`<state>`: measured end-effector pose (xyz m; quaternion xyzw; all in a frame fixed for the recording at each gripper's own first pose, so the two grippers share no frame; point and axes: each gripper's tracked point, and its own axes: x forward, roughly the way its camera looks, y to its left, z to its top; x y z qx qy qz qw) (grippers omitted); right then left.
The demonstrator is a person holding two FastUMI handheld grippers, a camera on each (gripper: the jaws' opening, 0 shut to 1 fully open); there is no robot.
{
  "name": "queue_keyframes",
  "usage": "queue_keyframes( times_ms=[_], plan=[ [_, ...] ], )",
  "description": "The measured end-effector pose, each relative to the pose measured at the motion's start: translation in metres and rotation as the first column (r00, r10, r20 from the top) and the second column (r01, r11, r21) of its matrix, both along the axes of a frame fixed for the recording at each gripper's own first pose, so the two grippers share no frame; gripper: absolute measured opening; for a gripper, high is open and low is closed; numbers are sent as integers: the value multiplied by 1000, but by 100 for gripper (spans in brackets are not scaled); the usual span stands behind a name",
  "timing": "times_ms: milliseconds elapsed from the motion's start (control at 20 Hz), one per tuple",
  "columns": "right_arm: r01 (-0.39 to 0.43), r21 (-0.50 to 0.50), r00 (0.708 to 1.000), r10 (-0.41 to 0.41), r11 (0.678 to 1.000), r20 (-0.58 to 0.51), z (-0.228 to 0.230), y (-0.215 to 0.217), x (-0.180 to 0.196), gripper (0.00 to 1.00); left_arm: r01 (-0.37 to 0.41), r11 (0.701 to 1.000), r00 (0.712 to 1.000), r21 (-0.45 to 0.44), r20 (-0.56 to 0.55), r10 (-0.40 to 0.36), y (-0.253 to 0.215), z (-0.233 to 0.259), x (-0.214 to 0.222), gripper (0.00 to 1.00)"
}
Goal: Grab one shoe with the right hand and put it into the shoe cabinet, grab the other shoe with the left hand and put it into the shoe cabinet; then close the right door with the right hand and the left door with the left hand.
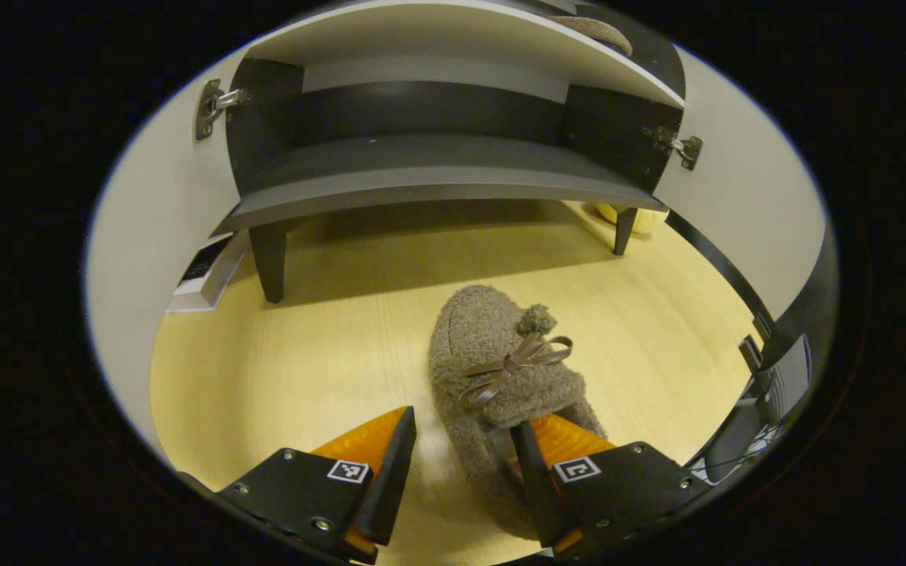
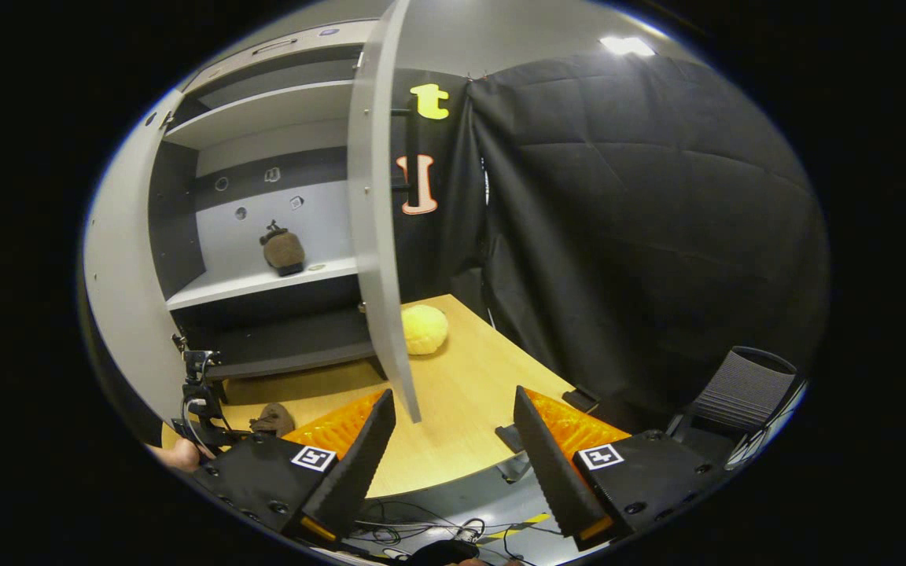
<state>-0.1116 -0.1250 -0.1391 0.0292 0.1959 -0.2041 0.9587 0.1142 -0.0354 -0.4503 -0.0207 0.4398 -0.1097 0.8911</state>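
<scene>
Item: fuzzy brown slipper with ribbon bow point(image 1: 500, 369), one of a pair. Location: lying on the yellow wooden counter point(image 1: 327, 346), in front of the shoe cabinet point(image 1: 429, 169), toe toward the cabinet. Status: not yet stowed.

Item: second fuzzy brown slipper point(image 2: 283, 250). Location: on the cabinet's white middle shelf point(image 2: 248, 284), in the right gripper view. Status: judged stowed; first placement done.

Item: left hand-held gripper point(image 1: 461, 460). State: fingers spread, set astride the heel end of the counter slipper; one finger lies against the slipper's side, the other stands clear of it. No pinch yet.

Item: right hand-held gripper point(image 2: 449, 440). State: fingers spread, carrying nothing, held out over the counter edge, just beside the lower edge of the right door point(image 2: 378, 212).

Item: cabinet doors. Right door and left door point(image 2: 119, 291) both stand open. Status: both closings outstanding.

Remaining, by estimate: pinch and stow the second slipper, then shut right door, then left door.

Other: yellow round soft object point(image 2: 424, 328) on the counter behind the right door.

Writing: square coded markers on the gripper bodies; no brand or readable label on slippers or cabinet.
</scene>
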Motion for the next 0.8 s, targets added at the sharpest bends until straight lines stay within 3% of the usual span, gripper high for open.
queue_keyframes(
  times_ms=[100,150,300,350,450,600,650,800],
  plan=[
    [35,-5,999,-35,999,1,5,-19,-2,96,-14,1000,1000,-8,-18,14,-5,-8,6,53],
    [48,-9,999,-48,999,5,8,-27,-2,92,-18,1000,999,-9,-35,17,-6,-10,6,34],
    [70,-11,997,-69,998,15,10,-51,6,96,-12,1000,998,-13,-63,11,-5,-13,10,34],
    [68,-6,998,-68,998,11,9,-58,12,93,-20,1000,998,9,-63,21,3,-12,11,28],
    [54,-4,998,-54,999,16,10,-72,23,96,-60,998,994,-7,-91,59,0,-16,12,14],
    [45,-7,998,-44,999,44,16,-96,44,93,-113,993,990,46,-81,116,6,-10,11,18],
    [40,-3,998,-40,999,58,18,-100,50,96,-131,990,986,44,-95,134,5,-11,7,2],
    [33,18,997,-34,999,70,13,-121,69,93,-188,982,977,32,-99,190,7,3,-10,2]
  ],
)
